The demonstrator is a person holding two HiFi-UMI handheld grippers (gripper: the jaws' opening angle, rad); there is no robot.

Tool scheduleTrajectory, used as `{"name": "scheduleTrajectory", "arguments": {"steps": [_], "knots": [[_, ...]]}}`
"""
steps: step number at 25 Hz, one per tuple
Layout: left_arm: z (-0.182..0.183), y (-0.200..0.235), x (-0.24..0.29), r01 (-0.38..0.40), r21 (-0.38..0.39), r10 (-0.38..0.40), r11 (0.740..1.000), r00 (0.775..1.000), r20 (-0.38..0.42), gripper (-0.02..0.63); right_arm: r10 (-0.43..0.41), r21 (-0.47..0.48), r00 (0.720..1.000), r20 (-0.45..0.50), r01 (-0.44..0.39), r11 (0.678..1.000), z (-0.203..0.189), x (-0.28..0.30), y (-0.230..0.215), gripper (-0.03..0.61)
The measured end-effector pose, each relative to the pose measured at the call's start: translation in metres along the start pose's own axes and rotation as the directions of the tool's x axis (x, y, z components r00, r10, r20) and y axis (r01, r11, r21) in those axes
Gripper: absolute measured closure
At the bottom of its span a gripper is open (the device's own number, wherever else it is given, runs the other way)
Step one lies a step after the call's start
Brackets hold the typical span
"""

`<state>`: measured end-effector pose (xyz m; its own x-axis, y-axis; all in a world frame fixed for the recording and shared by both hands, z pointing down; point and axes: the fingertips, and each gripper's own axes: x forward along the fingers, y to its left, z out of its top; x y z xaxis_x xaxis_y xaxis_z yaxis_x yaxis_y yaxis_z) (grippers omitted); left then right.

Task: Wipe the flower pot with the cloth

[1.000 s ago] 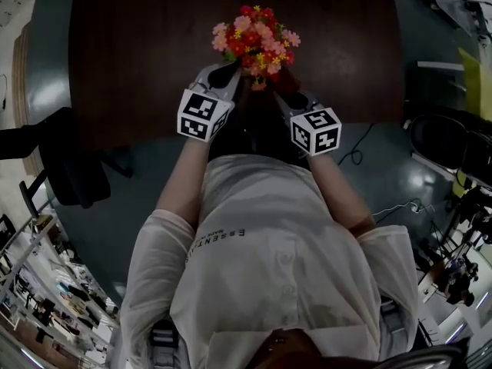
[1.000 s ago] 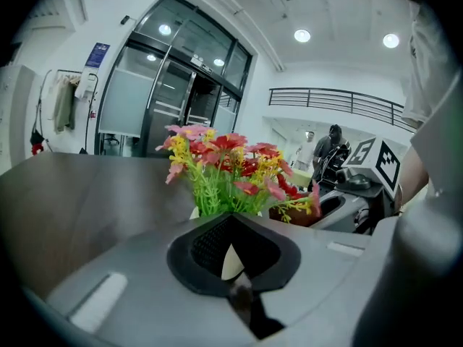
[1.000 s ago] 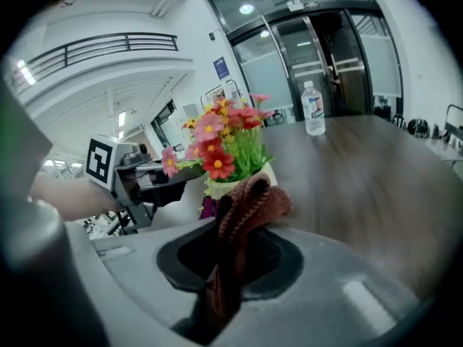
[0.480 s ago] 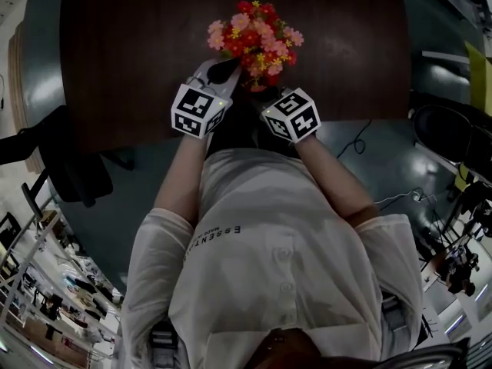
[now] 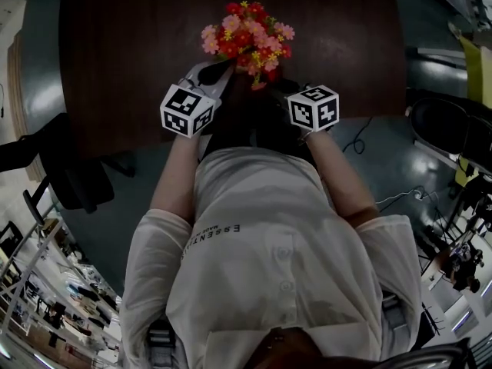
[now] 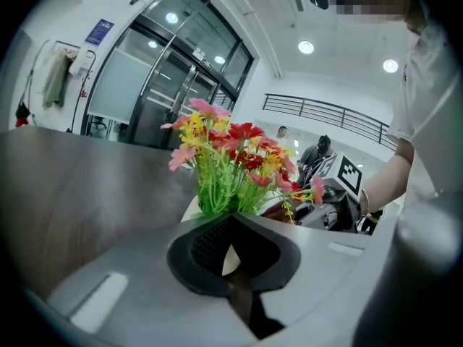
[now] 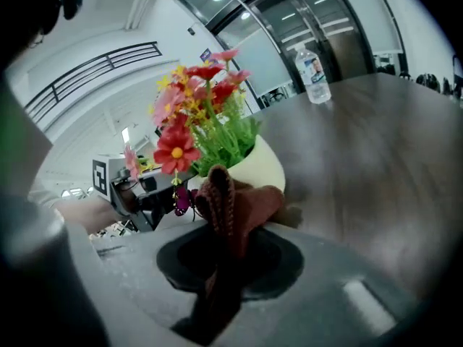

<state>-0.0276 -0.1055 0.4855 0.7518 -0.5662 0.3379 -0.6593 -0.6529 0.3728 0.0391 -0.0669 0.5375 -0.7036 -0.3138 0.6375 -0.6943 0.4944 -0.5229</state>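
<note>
- Cream flower pot (image 7: 266, 166) holding red, pink and yellow flowers (image 5: 244, 37) stands on a dark wooden table (image 5: 131, 44). It sits at upper centre of the head view, close to the table's near edge.
- Brown cloth (image 7: 235, 204) is bunched against the pot's near wall, at the centre of the right gripper view.
- The right gripper (image 7: 226, 241) has its jaws clamped on the cloth, which sticks out past the tips and touches the pot.
- The left gripper (image 6: 228, 221) has its jaws pressed together at the pot's rim, just under the green stems. A cream sliver of pot shows between them.
- In the head view the two grippers flank the pot, one at its lower left and one at its lower right.
- Clear water bottle (image 7: 313, 73) stands upright far back on the table, at upper right of the right gripper view.
- Black chair (image 5: 73, 164) stands on the floor at the left edge of the head view.
</note>
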Motion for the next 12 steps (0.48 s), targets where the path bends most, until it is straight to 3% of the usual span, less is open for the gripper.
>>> {"name": "scheduleTrajectory", "arguments": {"steps": [7,12], "knots": [[-0.002,-0.001,-0.001,-0.011,-0.001,0.011,1.0,1.0,-0.015,0.603,-0.121,0.055,0.991,0.065,0.118,0.992,0.011,-0.031,-0.041,0.526],[0.0,-0.002,0.003,-0.029,-0.02,0.028,0.999,0.999,-0.036,0.603,-0.218,-0.045,0.972,0.093,0.223,0.974,0.05,-0.043,-0.076,0.526]]}}
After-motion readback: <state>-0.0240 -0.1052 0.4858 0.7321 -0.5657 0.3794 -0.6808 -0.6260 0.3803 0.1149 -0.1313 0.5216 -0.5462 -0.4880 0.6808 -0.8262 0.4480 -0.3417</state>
